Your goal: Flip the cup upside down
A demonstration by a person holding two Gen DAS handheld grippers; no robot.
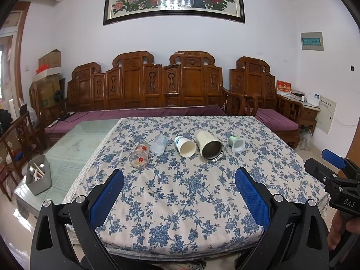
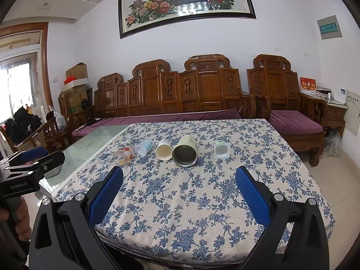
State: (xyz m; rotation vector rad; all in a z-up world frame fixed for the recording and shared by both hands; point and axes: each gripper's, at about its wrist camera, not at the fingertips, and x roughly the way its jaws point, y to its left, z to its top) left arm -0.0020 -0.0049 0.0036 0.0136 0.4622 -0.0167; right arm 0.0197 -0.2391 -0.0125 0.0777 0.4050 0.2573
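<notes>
Several cups lie on their sides in a row on the floral tablecloth [image 1: 180, 193], mouths toward me: a clear glass with red flowers [image 1: 140, 155] [image 2: 124, 155], a translucent plastic cup [image 1: 159, 144] [image 2: 145, 146], a white paper cup [image 1: 185, 146] [image 2: 163, 150], a cream metal tumbler [image 1: 210, 146] [image 2: 185, 151], and a small green-and-white cup [image 1: 237, 144] [image 2: 221, 149]. My left gripper [image 1: 179, 193] is open and empty near the table's front edge. My right gripper [image 2: 179, 193] is open and empty there too, well short of the cups.
A carved wooden sofa [image 1: 146, 90] with purple cushions stands behind the table. A glass-topped part of the table [image 1: 76, 148] at left bears a grey bin [image 1: 38, 175] of utensils. Chairs and boxes [image 1: 48, 78] crowd the left side.
</notes>
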